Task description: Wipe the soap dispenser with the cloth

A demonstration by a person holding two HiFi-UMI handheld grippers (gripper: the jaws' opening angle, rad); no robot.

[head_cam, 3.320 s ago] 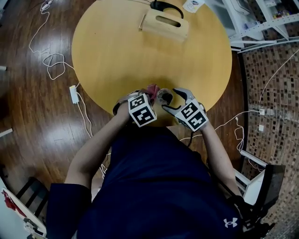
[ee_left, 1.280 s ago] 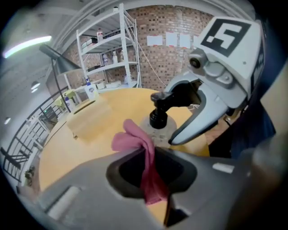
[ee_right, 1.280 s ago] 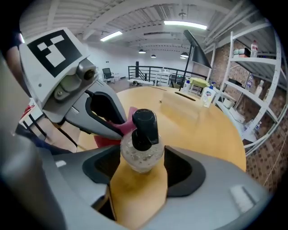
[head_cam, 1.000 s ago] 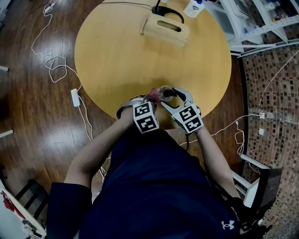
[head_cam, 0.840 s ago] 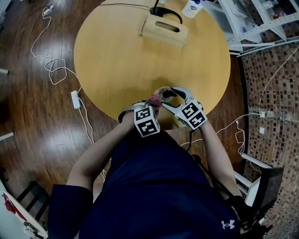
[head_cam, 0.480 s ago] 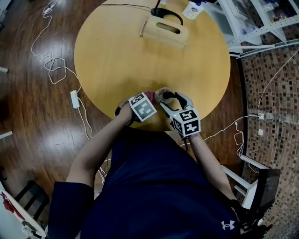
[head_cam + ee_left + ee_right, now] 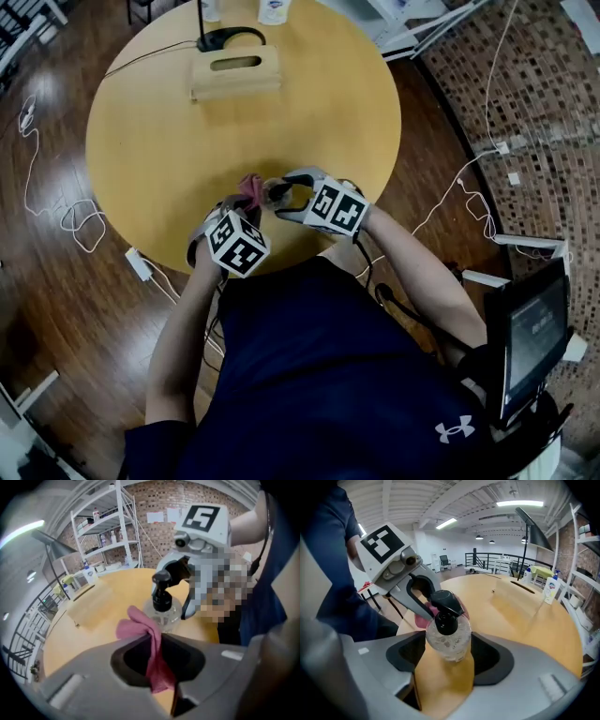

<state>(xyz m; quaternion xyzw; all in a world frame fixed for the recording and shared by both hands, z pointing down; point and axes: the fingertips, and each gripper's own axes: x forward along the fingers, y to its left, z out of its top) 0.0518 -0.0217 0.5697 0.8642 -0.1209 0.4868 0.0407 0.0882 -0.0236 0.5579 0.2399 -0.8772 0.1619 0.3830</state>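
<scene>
The left gripper (image 7: 157,645) has its jaws pinched together on a pink cloth (image 7: 137,628); a soft fold stands up beyond the tips and the tail hangs down through the gap. The right gripper (image 7: 447,650) has just been closing its jaws, and they now stand clamped on the clear round plastic soap dispenser (image 7: 448,638) with a black pump head, gripping its body low on both flanks. The bottle is upright near the person's edge of the round yellow wooden surface (image 7: 178,141). The cloth's fold sits at the flank of the dispenser that faces the left gripper, though whether it is actually pressing there I cannot tell. The wipe probably goes best if only that loose fold meets the plastic, not the hard jaw tips, sweeping round the exposed side and up over the shoulder. The push should run towards the right gripper, so the bottle is braced rather than levered out of the clamp. The pump looks easy to press by accident, so strokes near it want a light touch. The two flanks under the right jaws are likely to need a turn or a fresh grip.
</scene>
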